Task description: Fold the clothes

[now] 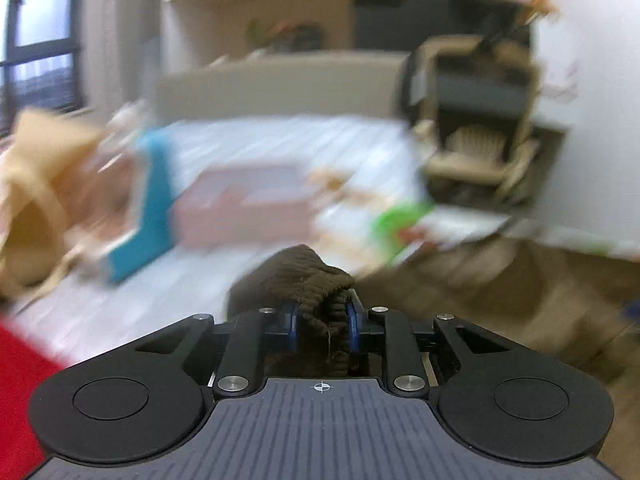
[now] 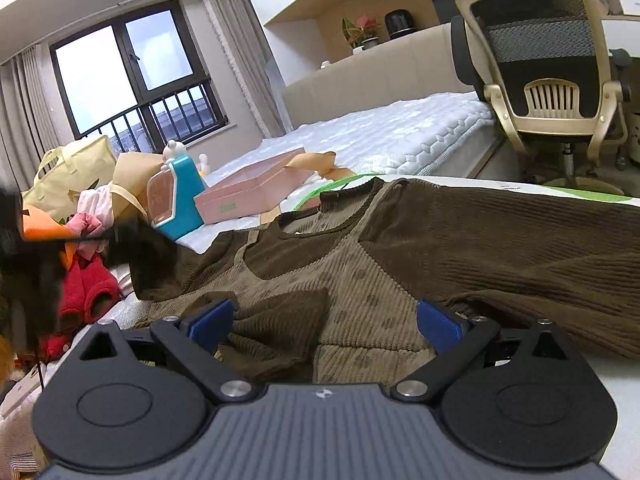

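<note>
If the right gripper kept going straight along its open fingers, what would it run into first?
Most likely the brown ribbed knit sweater spread out ahead: the right gripper is open low over it, with a folded dark-brown sleeve between the fingers. Depth is unclear.

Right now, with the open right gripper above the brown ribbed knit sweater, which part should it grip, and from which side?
Probably the dark brown folded sleeve lying on the brown ribbed knit sweater, between the open right gripper and its fingers. Come straight down from above: its raised fold edge gives the pads cloth to pinch. The left gripper already holds another bunch.
</note>
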Tool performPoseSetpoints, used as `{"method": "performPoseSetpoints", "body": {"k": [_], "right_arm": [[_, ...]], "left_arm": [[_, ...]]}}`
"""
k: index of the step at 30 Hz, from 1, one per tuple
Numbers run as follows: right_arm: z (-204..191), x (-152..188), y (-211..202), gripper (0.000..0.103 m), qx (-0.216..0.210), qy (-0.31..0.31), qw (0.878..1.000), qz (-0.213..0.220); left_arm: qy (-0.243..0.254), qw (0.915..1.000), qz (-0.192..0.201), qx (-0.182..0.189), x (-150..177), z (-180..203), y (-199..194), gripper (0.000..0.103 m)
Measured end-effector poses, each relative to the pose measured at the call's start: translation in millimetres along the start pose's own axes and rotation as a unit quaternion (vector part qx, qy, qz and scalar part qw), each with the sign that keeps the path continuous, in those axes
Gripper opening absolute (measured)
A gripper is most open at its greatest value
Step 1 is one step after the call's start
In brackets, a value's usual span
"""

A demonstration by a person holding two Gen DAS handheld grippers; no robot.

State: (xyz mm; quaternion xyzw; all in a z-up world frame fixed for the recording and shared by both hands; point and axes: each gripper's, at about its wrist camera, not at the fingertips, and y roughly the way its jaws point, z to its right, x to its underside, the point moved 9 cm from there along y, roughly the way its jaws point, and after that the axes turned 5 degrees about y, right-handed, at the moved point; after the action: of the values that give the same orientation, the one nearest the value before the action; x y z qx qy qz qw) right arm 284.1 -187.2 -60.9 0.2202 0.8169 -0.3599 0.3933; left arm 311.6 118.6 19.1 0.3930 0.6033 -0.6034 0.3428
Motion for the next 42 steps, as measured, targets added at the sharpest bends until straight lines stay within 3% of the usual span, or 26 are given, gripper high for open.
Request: {"method": "performPoseSetpoints", "body": {"k": [2, 4, 5, 6, 8, 11, 15, 17, 21, 23, 24, 25, 28, 30, 34, 37, 39, 41, 42], "right_arm": [[2.0, -0.3, -0.5, 0.099, 0.004, 0.004, 1.0, 0.0], [4.0, -0.5, -1.0, 0.099, 0.007, 0.007, 1.0, 0.001], [5.0, -0.8, 0.0, 0.099, 0.009, 0.012, 1.0, -0.001], [7.1, -1.1, 0.7, 0.099, 0.013, 0.017, 1.0, -0.004], [8.8, -2.2, 1.8, 0.099, 0.022, 0.017, 1.0, -0.012], [-9.5, -17.0, -5.9, 0.099, 0.039, -0.045, 0.998, -0.009], [-44.4, -53.7, 0.5, 0.095, 0.042, -0.088, 0.995, -0.005], [-49.6, -66.7, 24.9, 0.079, 0.043, -0.075, 0.996, -0.027], [-45.3, -64.9, 96.7, 0.069, 0.082, -0.064, 0.993, -0.064], [-41.9, -53.3, 125.8, 0.062, 0.081, -0.059, 0.991, -0.091], [-40.3, -47.6, 140.3, 0.054, 0.081, -0.057, 0.99, -0.104], [-38.6, -41.9, 154.5, 0.033, 0.081, -0.054, 0.988, -0.117], [-41.4, -51.4, 152.2, 0.02, 0.07, -0.039, 0.991, -0.107], [-45.0, -73.3, 129.9, 0.019, 0.067, -0.053, 0.994, -0.067], [-12.7, -68.1, 126.3, 0.019, 0.115, -0.069, 0.988, -0.08], [11.4, -64.5, 122.9, 0.021, 0.151, -0.081, 0.981, -0.089], [27.4, -62.3, 120.5, 0.027, 0.175, -0.089, 0.976, -0.096], [43.2, -60.1, 117.7, 0.043, 0.198, -0.097, 0.97, -0.102], [42.1, -60.7, 112.5, 0.043, 0.197, -0.103, 0.97, -0.097]], "left_arm": [[-0.021, 0.9981, 0.022, 0.054, -30.4, 24.9, 6.1, 0.029], [-0.059, 0.9901, 0.026, 0.125, -47.1, 45.1, 18.0, 0.056], [-0.078, 0.9832, 0.023, 0.163, -52.3, 54.3, 23.9, 0.083], [-0.088, 0.9803, 0.024, 0.175, -52.5, 57.5, 27.4, 0.095], [-0.099, 0.9783, 0.022, 0.181, -48.8, 58.5, 32.8, 0.094], [-0.097, 0.9814, 0.01, 0.165, -33.2, 41.0, 31.6, 0.094], [-0.037, 0.9919, -0.014, 0.121, -1.7, 22.3, 30.5, 0.096], [-0.004, 0.992, -0.032, 0.122, 17.9, 22.4, 30.7, 0.096], [0.023, 0.984, -0.071, 0.162, 56.0, 30.4, 28.7, 0.097], [0.02, 0.9823, -0.074, 0.171, 65.5, 29.9, 26.5, 0.098], [0.014, 0.9814, -0.074, 0.177, 67.3, 28.6, 26.7, 0.098], [0.009, 0.9808, -0.072, 0.181, 66.3, 28.1, 27.2, 0.099], [-0.01, 0.9782, -0.052, 0.201, 59.2, 26.4, 23.0, 0.099], [-0.024, 0.9731, -0.046, 0.224, 51.2, 28.6, 21.8, 0.101], [-0.047, 0.9638, -0.041, 0.259, 39.3, 40.6, 31.1, 0.101], [-0.05, 0.958, -0.07, 0.274, 47.6, 57.6, 49.1, 0.102], [-0.048, 0.9542, -0.106, 0.276, 60.7, 68.4, 65.5, 0.102], [-0.048, 0.9534, -0.134, 0.266, 71.4, 71.4, 79.5, 0.102], [-0.05, 0.9534, -0.14, 0.263, 73.6, 71.0, 82.9, 0.102]]}}
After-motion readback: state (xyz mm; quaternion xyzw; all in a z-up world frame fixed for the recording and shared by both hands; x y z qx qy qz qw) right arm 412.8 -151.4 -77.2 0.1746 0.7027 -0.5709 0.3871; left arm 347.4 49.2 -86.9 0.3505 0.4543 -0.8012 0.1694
